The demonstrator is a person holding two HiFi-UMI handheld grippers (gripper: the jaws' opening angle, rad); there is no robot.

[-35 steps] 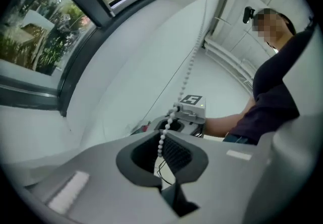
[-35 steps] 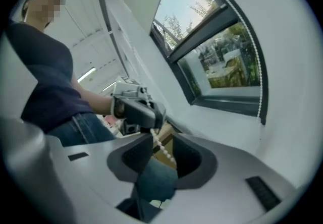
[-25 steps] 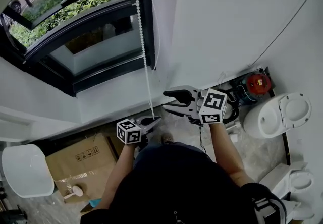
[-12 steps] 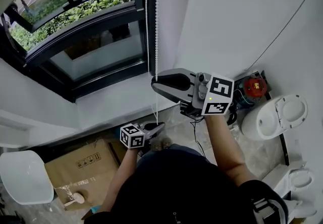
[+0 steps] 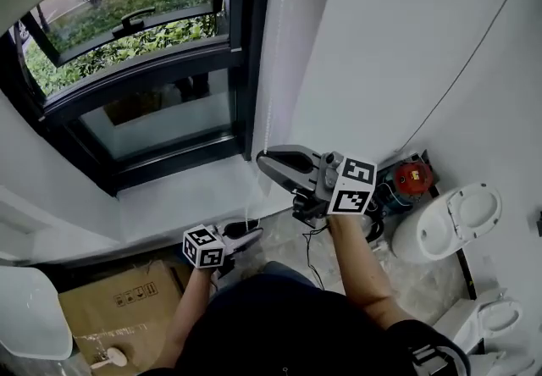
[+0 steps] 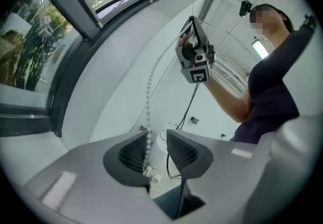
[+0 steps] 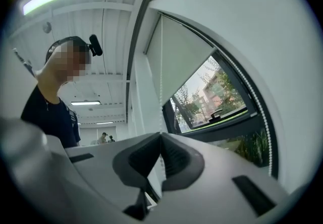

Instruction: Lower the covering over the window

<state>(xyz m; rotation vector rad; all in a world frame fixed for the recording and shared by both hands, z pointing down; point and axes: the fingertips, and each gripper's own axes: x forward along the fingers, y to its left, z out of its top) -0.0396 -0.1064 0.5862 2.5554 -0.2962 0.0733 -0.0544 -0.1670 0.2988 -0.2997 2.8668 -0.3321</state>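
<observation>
A white bead chain (image 5: 273, 69) hangs along the dark frame at the right side of the window (image 5: 144, 86). My right gripper (image 5: 261, 161) has just closed and is shut on that bead chain (image 7: 161, 81), below the pale roller blind (image 7: 179, 61). Lower down, my left gripper (image 5: 254, 232) has just been opening. The bead chain (image 6: 149, 102) runs between its pads, lying against the left pad, with a gap to the other. In the left gripper view my left gripper (image 6: 154, 140) looks up at the right gripper (image 6: 194, 59).
A white sill (image 5: 169, 196) runs under the window. On the floor are a cardboard box (image 5: 110, 306), a toilet (image 5: 440, 218), a red device (image 5: 412, 178) with cables by the wall, and a white fixture (image 5: 30, 319) at far left.
My right gripper rose along the bead chain and its jaws shut on it. My left gripper, shut on the chain before, has parted its jaws and lifted slightly.
</observation>
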